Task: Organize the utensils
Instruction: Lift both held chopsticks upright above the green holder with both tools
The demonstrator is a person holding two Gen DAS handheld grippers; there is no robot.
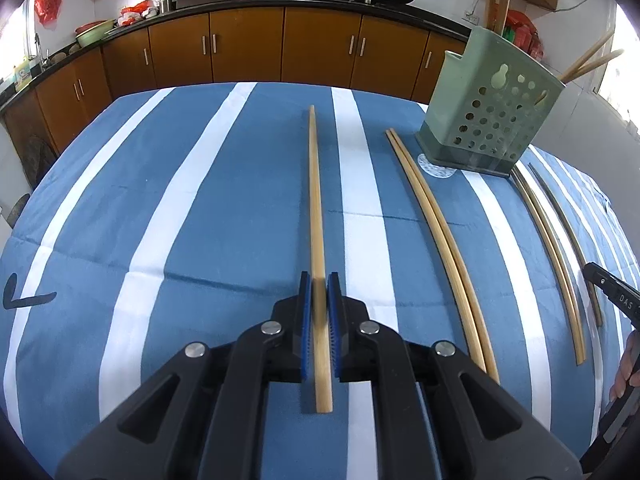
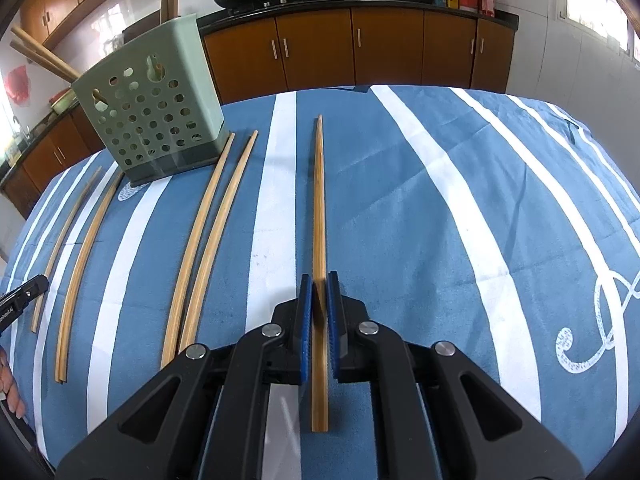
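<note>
Between the blue ribbed pads of each tool lay a slim, smooth bamboo chopstick, long axis running straight ahead: the left tool (image 1: 319, 280) clenched on one chopstick (image 1: 315, 200), the right tool (image 2: 319, 280) on another (image 2: 319, 200), with the perforated green plastic holder (image 1: 490, 114) standing ahead on the striped cloth desk (image 1: 200, 208).
</note>
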